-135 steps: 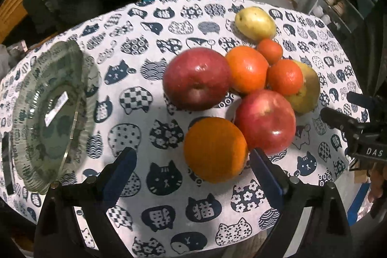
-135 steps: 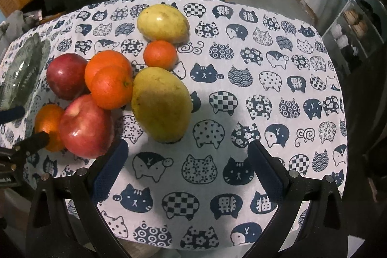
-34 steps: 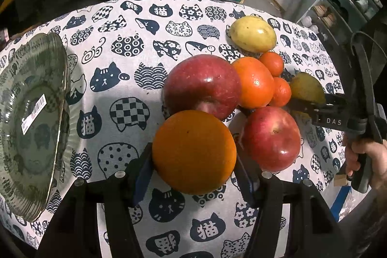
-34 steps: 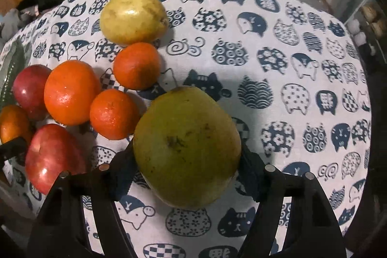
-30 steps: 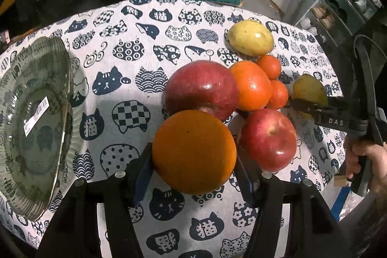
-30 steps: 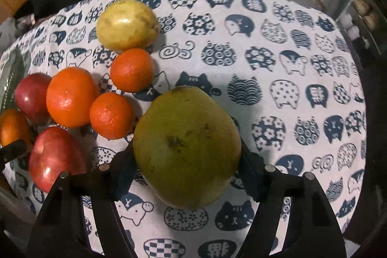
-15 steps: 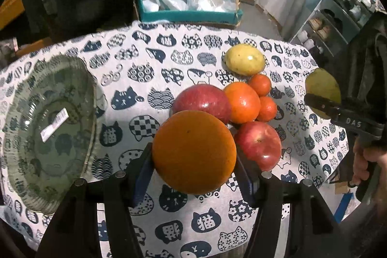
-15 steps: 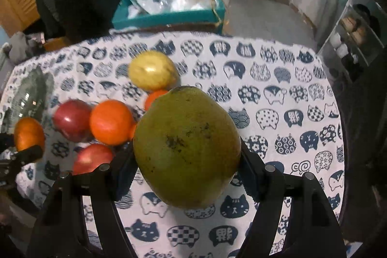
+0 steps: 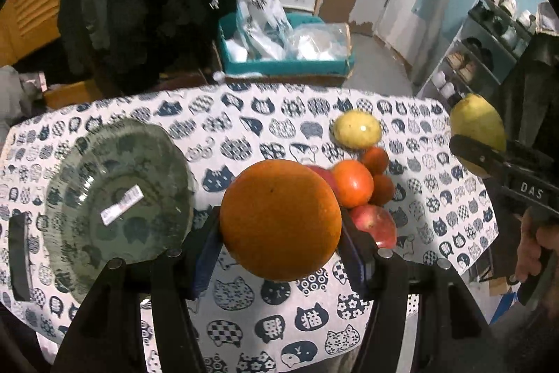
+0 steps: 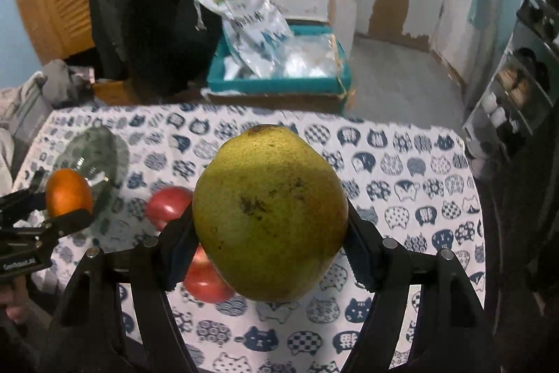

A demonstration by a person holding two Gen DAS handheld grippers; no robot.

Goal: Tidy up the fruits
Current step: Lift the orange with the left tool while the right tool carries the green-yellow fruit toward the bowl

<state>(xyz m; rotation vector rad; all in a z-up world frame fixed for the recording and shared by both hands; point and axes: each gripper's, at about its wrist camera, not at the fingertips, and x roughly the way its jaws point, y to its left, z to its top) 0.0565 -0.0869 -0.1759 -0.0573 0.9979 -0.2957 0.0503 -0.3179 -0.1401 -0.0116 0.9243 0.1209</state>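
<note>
My left gripper (image 9: 281,249) is shut on a large orange (image 9: 280,219) and holds it high above the cat-print table (image 9: 244,114). My right gripper (image 10: 270,250) is shut on a green-yellow mango (image 10: 270,212), also lifted; that mango shows at the right of the left wrist view (image 9: 477,128). On the cloth remain a yellow fruit (image 9: 356,129), smaller oranges (image 9: 353,182) and red apples (image 9: 375,224). A glass plate (image 9: 115,198) lies at the table's left. The held orange (image 10: 68,193) shows at the left of the right wrist view.
A teal box (image 9: 286,65) with plastic bags stands behind the table's far edge. A shoe rack (image 9: 489,44) is at the right. A dark flat item (image 9: 19,254) lies left of the plate.
Both grippers have risen well above the table with their fruit. The table and remaining fruit now look smaller and farther away.
</note>
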